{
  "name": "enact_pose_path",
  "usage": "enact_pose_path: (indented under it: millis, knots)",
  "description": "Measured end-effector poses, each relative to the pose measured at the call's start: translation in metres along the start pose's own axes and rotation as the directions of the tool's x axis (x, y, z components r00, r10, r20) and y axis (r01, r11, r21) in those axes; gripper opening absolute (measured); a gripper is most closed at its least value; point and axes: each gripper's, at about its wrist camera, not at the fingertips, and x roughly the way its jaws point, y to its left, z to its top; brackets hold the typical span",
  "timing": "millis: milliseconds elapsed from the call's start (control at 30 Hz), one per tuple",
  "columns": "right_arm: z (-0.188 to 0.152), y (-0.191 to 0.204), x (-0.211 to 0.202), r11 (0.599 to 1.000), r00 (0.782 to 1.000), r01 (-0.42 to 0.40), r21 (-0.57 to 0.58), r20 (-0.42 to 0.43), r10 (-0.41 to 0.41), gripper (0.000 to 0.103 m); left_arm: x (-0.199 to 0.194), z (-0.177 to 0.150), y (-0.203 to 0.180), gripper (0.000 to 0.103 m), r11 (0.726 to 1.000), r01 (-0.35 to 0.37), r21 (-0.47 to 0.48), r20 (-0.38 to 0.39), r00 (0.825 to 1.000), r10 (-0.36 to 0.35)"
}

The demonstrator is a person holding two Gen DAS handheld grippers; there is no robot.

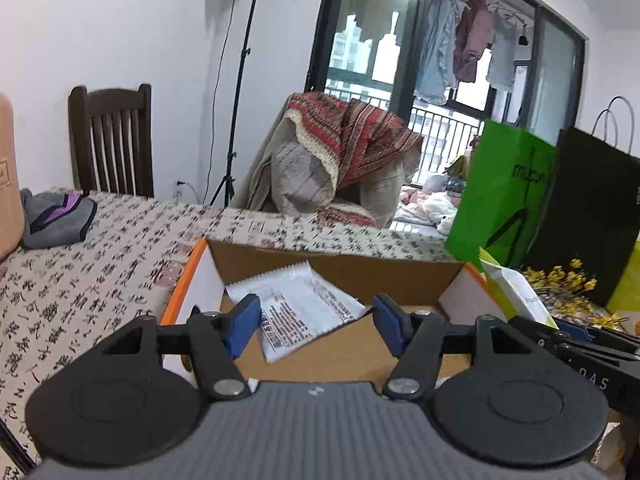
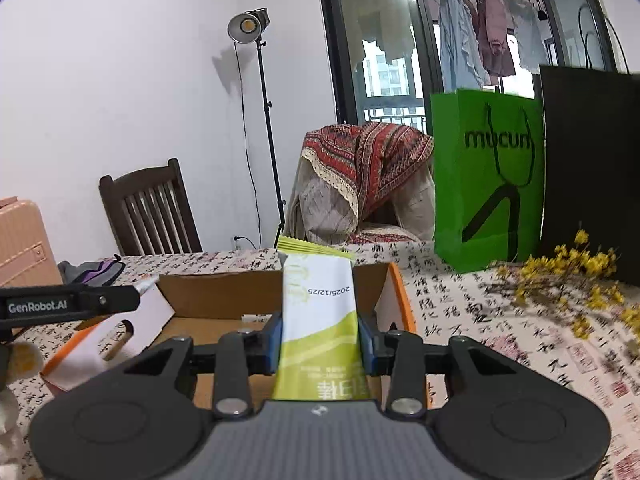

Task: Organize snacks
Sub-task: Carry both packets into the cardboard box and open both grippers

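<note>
Now | right gripper (image 2: 320,340) jaws clamp green-white snack packet (image 2: 318,312), long axis pointing ahead | cardboard box (image 2: 224,292) directly ahead | left gripper (image 1: 316,326) jaws part-open, empty, over box.

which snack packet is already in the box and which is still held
The white printed packet lies flat inside the cardboard box. The green and white packet is clamped upright in the right gripper, in front of the box.

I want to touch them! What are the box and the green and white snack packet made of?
The box looks like cardboard: dull brown inside, with folded flaps. The snack packet in the right gripper seems to be thin plastic film or foil, slightly glossy, with a crimped, ridged top edge.
</note>
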Motion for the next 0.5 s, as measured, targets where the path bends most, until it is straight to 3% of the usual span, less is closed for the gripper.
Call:
enact_pose_path:
  millis: [67, 233, 267, 333, 400, 433, 467, 500]
  knots:
    - [-0.0028, -0.0027, 0.0054, 1.0, 1.0, 0.004, 0.001, -0.006, -0.004, 0.037, 0.0054, -0.0023, 0.0022, 0.057, 1.0, -0.009, 0.006, -0.014, 1.0, 0.009]
    - [-0.0081, -0.0068, 0.0097, 1.0, 1.0, -0.004, 0.001, -0.015, 0.004, 0.038, 0.0064, -0.0056, 0.0056, 0.057, 1.0, -0.011, 0.006, -0.011, 1.0, 0.011]
    - [-0.0091, -0.0065, 0.0105, 1.0, 1.0, -0.005, -0.003, -0.02, 0.005, 0.041, 0.0062, -0.0062, 0.0055, 0.059, 1.0, -0.013, 0.008, -0.01, 1.0, 0.013]
    - [-0.0107, -0.0063, 0.0107, 1.0, 1.0, -0.006, -0.01, -0.024, 0.006, 0.044, 0.0056, -0.0067, 0.0064, 0.072, 1.0, -0.013, 0.004, -0.009, 1.0, 0.013]
    - [-0.0106, -0.0066, 0.0085, 1.0, 0.999, -0.016, -0.012, -0.029, 0.015, 0.065, 0.0026, -0.0061, 0.0066, 0.089, 1.0, -0.022, -0.005, 0.006, 1.0, 0.022]
    - [-0.0104, -0.0067, 0.0072, 1.0, 0.999, -0.021, -0.012, -0.029, 0.02, 0.084, 0.0006, -0.0053, 0.007, 0.092, 1.0, -0.024, -0.007, 0.013, 1.0, 0.024]
    - [-0.0104, -0.0073, 0.0057, 1.0, 0.999, -0.022, -0.01, -0.024, 0.022, 0.096, -0.0012, -0.0042, 0.0083, 0.102, 1.0, -0.023, -0.014, 0.017, 1.0, 0.023]
    - [-0.0101, -0.0084, 0.0051, 1.0, 1.0, -0.019, -0.007, -0.018, 0.019, 0.099, -0.0036, -0.0036, 0.0092, 0.103, 0.999, -0.022, -0.026, 0.023, 0.999, 0.023]
